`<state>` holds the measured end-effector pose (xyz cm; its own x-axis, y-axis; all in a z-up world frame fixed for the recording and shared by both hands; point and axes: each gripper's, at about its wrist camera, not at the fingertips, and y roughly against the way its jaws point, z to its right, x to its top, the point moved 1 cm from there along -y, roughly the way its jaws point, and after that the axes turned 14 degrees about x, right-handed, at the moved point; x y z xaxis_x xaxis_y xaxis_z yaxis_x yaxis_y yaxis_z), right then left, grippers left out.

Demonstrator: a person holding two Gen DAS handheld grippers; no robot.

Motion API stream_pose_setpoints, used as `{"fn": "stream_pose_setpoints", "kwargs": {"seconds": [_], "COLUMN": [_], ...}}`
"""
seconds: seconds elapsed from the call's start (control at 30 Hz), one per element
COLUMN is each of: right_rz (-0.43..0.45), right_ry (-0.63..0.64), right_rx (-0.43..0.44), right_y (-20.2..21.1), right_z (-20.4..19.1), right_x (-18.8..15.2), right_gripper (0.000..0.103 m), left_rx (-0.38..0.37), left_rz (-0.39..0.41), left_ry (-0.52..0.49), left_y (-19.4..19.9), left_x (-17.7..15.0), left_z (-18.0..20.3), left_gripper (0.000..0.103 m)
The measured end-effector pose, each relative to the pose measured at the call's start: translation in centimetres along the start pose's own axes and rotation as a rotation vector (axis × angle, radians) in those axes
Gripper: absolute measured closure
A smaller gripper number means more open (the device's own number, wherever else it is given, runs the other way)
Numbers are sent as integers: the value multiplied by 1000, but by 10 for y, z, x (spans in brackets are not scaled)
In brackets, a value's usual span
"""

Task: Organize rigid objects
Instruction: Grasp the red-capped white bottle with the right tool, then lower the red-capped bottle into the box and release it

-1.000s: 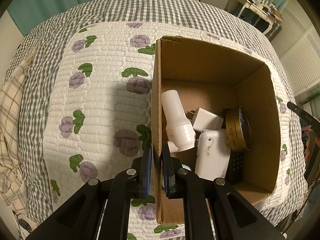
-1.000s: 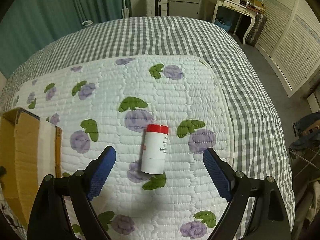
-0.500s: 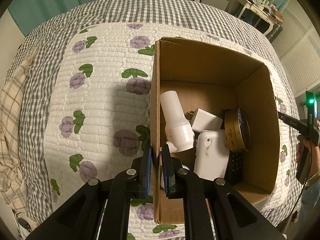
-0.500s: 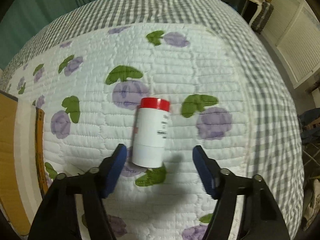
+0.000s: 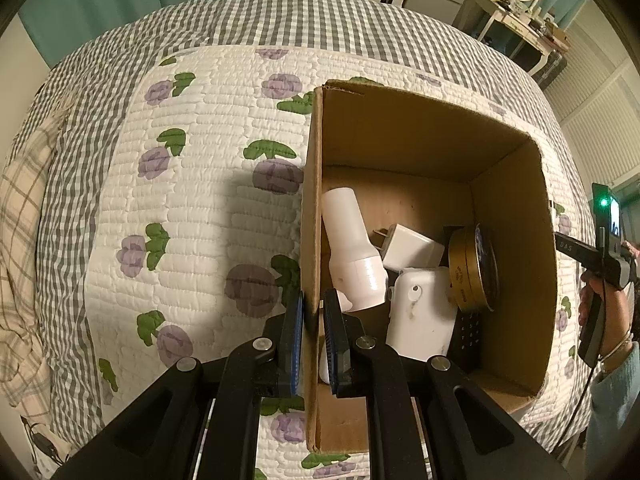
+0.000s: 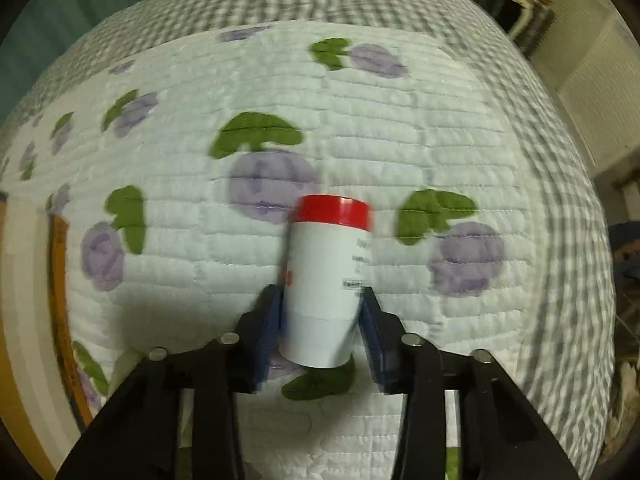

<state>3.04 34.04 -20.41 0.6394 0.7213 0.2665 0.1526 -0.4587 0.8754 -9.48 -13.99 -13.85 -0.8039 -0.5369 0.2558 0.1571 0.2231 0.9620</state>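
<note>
A white bottle with a red cap (image 6: 326, 276) lies on the quilted bed. My right gripper (image 6: 322, 320) has closed around its lower body, both blue pads touching it. My left gripper (image 5: 312, 320) is shut on the near left wall of an open cardboard box (image 5: 312, 184), one finger inside, one outside. The box holds a white bottle (image 5: 352, 248), a white charger block (image 5: 412, 246), a white device (image 5: 420, 312), a gold round tin (image 5: 472, 268) and a black remote (image 5: 468, 332). The box edge shows at the left of the right wrist view (image 6: 60, 300).
The bed has a floral quilt (image 5: 192, 208) over grey gingham (image 5: 260, 20). A plaid cloth (image 5: 20, 232) lies at the left. The right hand and its gripper handle (image 5: 604, 264) show past the box's right side. Furniture stands beyond the bed.
My right gripper has come down over the red-capped bottle and closed from wide open onto it. My left gripper has kept its hold on the box wall.
</note>
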Motion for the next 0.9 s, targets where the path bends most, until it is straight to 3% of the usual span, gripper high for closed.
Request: {"fn": "stream_pose_setpoints", "kwargs": {"seconds": [0.27, 0.47, 0.57, 0.7, 0.9], "right_rz": [42, 82, 128, 193, 254], "right_ry": [-4, 62, 129, 199, 386], "right_rx": [17, 36, 37, 122, 218], "right_y": [22, 55, 84, 132, 180], "right_z": [-6, -28, -52, -96, -194], "right_x": [-10, -11, 2, 13, 11], "right_gripper": [66, 66, 66, 66, 66], "left_rx": [-1, 7, 9, 7, 5], "left_rz": [14, 10, 8, 12, 18], "left_ry": [-11, -20, -28, -24, -18], "left_y": [1, -1, -3, -1, 2], "left_x": [-1, -2, -4, -3, -3], "left_z": [-2, -1, 0, 0, -2], "left_gripper": [93, 93, 93, 93, 93]}}
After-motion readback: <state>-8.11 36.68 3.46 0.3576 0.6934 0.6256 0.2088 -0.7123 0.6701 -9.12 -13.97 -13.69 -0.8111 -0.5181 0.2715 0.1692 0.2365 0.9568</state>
